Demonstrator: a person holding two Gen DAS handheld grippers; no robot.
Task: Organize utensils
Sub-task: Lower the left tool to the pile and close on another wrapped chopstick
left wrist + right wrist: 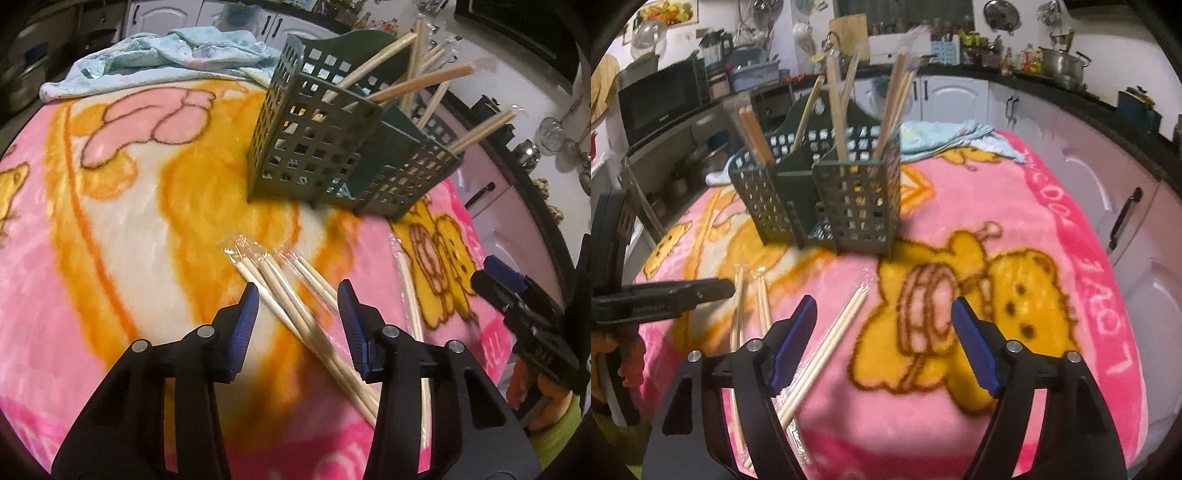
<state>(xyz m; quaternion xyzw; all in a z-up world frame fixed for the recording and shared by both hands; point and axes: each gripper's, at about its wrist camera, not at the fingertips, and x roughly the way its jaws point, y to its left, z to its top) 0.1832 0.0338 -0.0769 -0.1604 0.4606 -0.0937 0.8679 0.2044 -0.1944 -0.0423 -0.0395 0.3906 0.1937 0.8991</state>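
Left wrist view looks down on a table covered by a pink and orange cartoon blanket point(122, 206), with the left gripper point(297, 314) hanging over a loose bundle of wrapped chopsticks point(284, 291) that lies slantwise on the blanket. The bundle runs between the blue pads point(245, 325), yet a gap shows on either side of it, so the gripper is unclenched and grasps nothing. A further wrapped pair of chopsticks point(412, 295) lies just to the right of that gripper, apart from the bundle. Beyond them stands a dark green perforated utensil holder point(306, 147) with several compartments, upright on the blanket, and chopsticks lean out of its top at varied angles. A crumpled pale blue cloth point(159, 55) lies at the far edge of the table. Seen from the right wrist, the right gripper point(884, 325) is spread wide above the blanket; the single wrapped pair point(834, 332) lies beside and partly under its left finger point(792, 343), not between the pads, and whether they touch I cannot tell. The holder point(849, 199) stands well ahead of it, and the left gripper point(713, 290) reaches in from the left edge over the bundle point(753, 314).
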